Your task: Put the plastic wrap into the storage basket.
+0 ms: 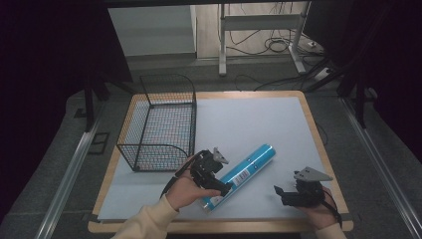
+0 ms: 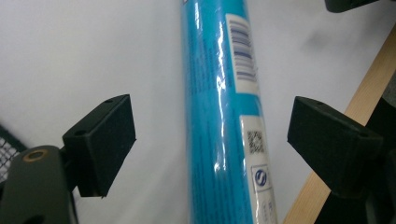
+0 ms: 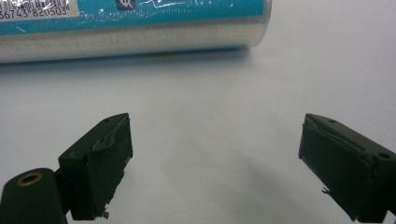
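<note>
— Looking at the counter (image 1: 278, 119) first: how is it laid out, biggest thing down?

— White sheet over a wooden top, filling the middle of the high view. One black wire basket (image 1: 161, 122) stands at the left centre of the frame, nothing in it that I can make out. One blue tube (image 1: 239, 178) lies flat at lower centre, its long axis on a diagonal from lower left to upper right, the near end toward the person.

— And the two tools?

— Two of them, one per hand. The left hand-held gripper (image 1: 225, 189) sits right over the tube's near end, at lower centre. In its own view the tube (image 2: 222, 116) runs straight up the frame between the two black pads (image 2: 105, 140), which stand wide on either side with white showing between pad and tube, so nothing is clamped.

— The right one?

— The right hand-held gripper (image 1: 276, 191) rests at the lower right, apart from the tube. Its jaws are spread wide over bare white sheet, with the tube's end (image 3: 140, 28) lying crosswise along the top of its view.

— So which is nearer?

— The left, clearly; it straddles the tube across the long axis. I'd judge a squeeze there would take it, and the basket lies up and left from that spot.
</note>
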A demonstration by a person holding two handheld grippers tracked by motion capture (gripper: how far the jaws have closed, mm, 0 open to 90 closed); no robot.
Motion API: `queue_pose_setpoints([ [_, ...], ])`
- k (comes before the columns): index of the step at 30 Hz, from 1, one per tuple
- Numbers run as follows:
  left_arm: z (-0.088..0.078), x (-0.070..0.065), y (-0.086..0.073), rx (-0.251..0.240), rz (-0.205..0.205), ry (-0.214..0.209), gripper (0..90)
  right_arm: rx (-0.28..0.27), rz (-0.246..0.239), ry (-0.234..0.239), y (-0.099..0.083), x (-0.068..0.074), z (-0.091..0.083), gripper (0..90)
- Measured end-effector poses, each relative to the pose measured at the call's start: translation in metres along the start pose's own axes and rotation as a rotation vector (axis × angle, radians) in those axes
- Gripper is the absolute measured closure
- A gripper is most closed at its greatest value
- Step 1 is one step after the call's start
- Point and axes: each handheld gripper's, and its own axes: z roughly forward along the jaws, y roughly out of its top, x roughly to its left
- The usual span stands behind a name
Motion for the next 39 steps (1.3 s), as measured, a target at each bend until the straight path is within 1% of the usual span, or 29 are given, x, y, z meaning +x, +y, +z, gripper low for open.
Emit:
queue_pose_setpoints([
  [7, 0.009, -0.001, 0.012, 0.022, 0.014, -0.008, 13.9, -0.001, -0.001, 0.001, 0.000, 0.000, 0.000, 10.0],
  [11, 0.015, -0.002, 0.020, 0.029, 0.016, -0.012, 13.5, 0.000, -0.002, 0.002, 0.000, 0.000, 0.000, 10.0],
  [16, 0.021, -0.004, 0.025, 0.041, 0.020, -0.013, 13.6, 0.001, -0.003, 0.002, 0.000, 0.000, 0.000, 10.0],
  [20, 0.028, -0.005, 0.030, 0.059, 0.018, -0.010, 13.9, 0.002, -0.003, 0.002, 0.000, 0.000, 0.000, 10.0],
  [21, 0.030, -0.005, 0.032, 0.071, 0.028, -0.009, 13.9, 0.002, -0.004, 0.002, 0.000, 0.000, 0.001, 10.0],
  [24, 0.036, -0.005, 0.037, 0.090, 0.027, -0.019, 13.9, 0.007, -0.004, 0.003, 0.000, 0.000, 0.001, 10.0],
  [25, 0.038, -0.006, 0.039, 0.095, 0.023, -0.019, 13.9, 0.008, -0.004, 0.003, 0.000, 0.000, 0.001, 10.0],
  [29, 0.047, -0.009, 0.050, 0.119, 0.030, -0.022, 14.0, 0.009, -0.004, 0.001, -0.001, 0.000, 0.002, 10.0],
  [36, 0.056, -0.012, 0.058, 0.139, 0.029, -0.016, 14.3, 0.011, -0.003, 0.002, -0.001, 0.000, 0.001, 10.0],
  [39, 0.061, -0.011, 0.060, 0.159, 0.023, -0.020, 14.3, 0.011, -0.006, 0.002, -0.001, 0.000, 0.002, 10.0],
])
